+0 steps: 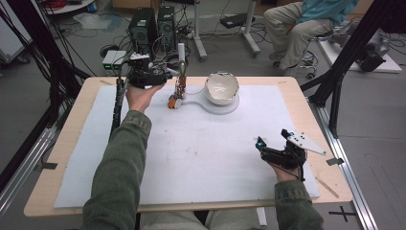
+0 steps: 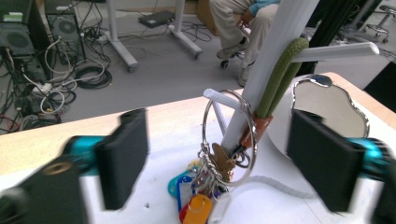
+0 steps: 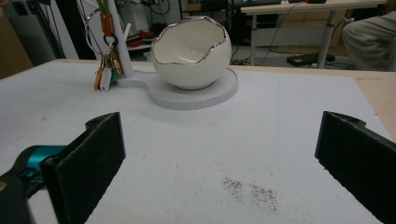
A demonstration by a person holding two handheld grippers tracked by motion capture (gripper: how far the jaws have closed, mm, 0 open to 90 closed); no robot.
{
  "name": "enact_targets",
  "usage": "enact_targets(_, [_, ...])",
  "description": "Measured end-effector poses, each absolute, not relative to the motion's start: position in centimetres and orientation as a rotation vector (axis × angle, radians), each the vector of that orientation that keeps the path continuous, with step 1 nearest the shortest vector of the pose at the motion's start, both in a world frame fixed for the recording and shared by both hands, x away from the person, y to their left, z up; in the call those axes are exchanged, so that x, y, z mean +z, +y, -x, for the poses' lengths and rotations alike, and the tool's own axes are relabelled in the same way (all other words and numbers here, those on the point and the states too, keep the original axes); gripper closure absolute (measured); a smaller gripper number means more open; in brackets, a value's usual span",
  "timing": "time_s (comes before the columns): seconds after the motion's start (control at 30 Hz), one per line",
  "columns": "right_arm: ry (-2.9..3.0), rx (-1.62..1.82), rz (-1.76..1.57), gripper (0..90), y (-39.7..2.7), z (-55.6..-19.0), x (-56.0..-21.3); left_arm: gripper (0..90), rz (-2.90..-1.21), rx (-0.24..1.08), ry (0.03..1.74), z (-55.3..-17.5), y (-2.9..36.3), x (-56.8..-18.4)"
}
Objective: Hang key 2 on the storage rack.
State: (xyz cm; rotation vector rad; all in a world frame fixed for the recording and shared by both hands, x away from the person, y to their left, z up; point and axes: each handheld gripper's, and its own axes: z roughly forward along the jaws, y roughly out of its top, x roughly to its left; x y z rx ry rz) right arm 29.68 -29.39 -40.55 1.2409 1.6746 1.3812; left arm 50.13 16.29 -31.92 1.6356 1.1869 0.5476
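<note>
— High view: where are the tongs?
— Left tongs (image 1: 167,76) stand apart at the far edge, right tongs (image 1: 273,143) apart near the front, over the white-matted counter (image 1: 201,158); cables and computers on the floor behind.
— And the keys?
— Left gripper view shows the key ring (image 2: 229,137) hanging on the white stand (image 2: 261,93), between the jaws, untouched.

No text, label, brand, number or sign can be read on anything in these pictures.
</note>
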Motion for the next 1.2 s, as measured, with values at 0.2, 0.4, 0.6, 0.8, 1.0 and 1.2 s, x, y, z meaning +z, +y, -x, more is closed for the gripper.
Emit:
enact_targets(0.2, [1.674, 1.381, -1.238, 0.8, -29.4, -29.7, -40.6, 5.9, -1.633, 0.559, 1.179, -49.3, 16.7, -31.7])
enact_targets(0.4, [1.673, 1.375, -1.236, 0.7, -29.4, -29.7, -40.6, 1.6, -1.625, 0.561, 1.185, -48.2, 17.7, -32.1])
enact_targets(0.6, [1.675, 1.37, -1.231, 0.8, -29.2, -29.7, -40.6, 1.6, -1.615, 0.604, 1.185, -47.0, 18.5, -32.0])
enact_targets(0.8, [1.678, 1.365, -1.233, 0.7, -29.1, -29.7, -40.6, 1.6, -1.621, 0.642, 1.172, -45.5, 19.4, -32.0])
enact_targets(1.0, [1.675, 1.36, -1.228, 0.8, -29.1, -29.8, -40.7, 1.6, -1.612, 0.658, 1.169, -44.1, 20.0, -32.1])
enact_targets(1.2, [1.675, 1.358, -1.228, 0.7, -29.1, -29.8, -40.7, 1.6, -1.598, 0.68, 1.172, -42.7, 20.8, -32.7])
